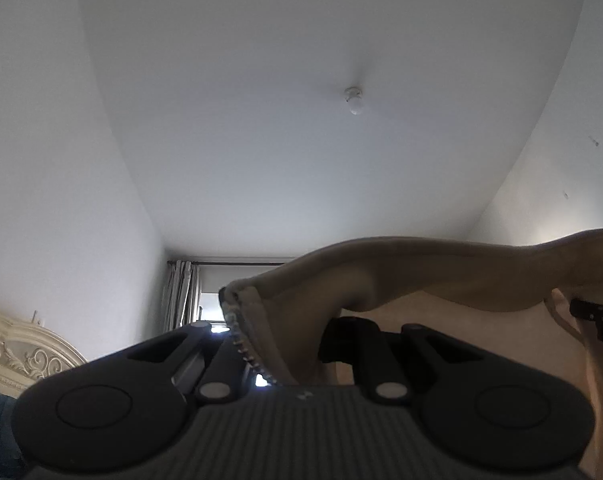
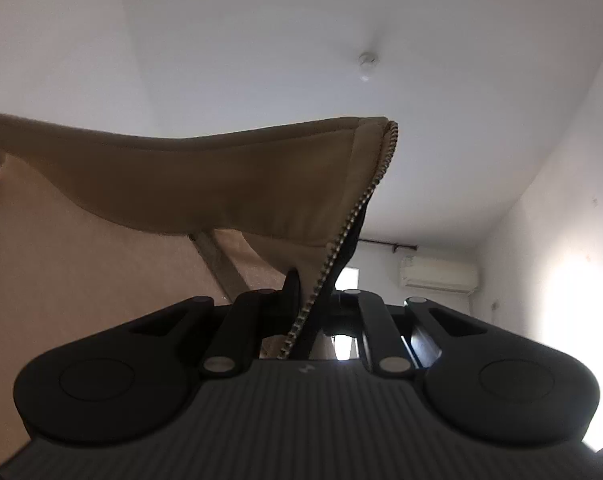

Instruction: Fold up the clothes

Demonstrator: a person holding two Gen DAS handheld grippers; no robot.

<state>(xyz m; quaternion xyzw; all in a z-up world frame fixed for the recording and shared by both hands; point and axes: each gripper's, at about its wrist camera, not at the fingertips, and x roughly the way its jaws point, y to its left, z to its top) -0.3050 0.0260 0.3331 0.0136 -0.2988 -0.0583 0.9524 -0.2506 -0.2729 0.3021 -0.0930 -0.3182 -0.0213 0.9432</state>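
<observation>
A tan zip-up garment point(image 1: 441, 276) hangs stretched between both grippers, held high with the ceiling behind it. My left gripper point(image 1: 279, 346) is shut on one front edge, with the zipper teeth point(image 1: 241, 340) running down between its fingers. In the right wrist view the same garment point(image 2: 205, 192) spreads to the left, and my right gripper point(image 2: 313, 314) is shut on the other front edge along its zipper point(image 2: 353, 220). The right gripper's black body point(image 1: 597, 326) shows at the far right of the left wrist view. Cloth hides both sets of fingertips.
A white ceiling with a bare bulb point(image 1: 354, 101) fills most of both views. Further off are a curtain point(image 1: 181, 296) beside a bright window, a cream carved headboard point(image 1: 25, 356), and a wall air conditioner point(image 2: 437, 276) near a sunlit wall.
</observation>
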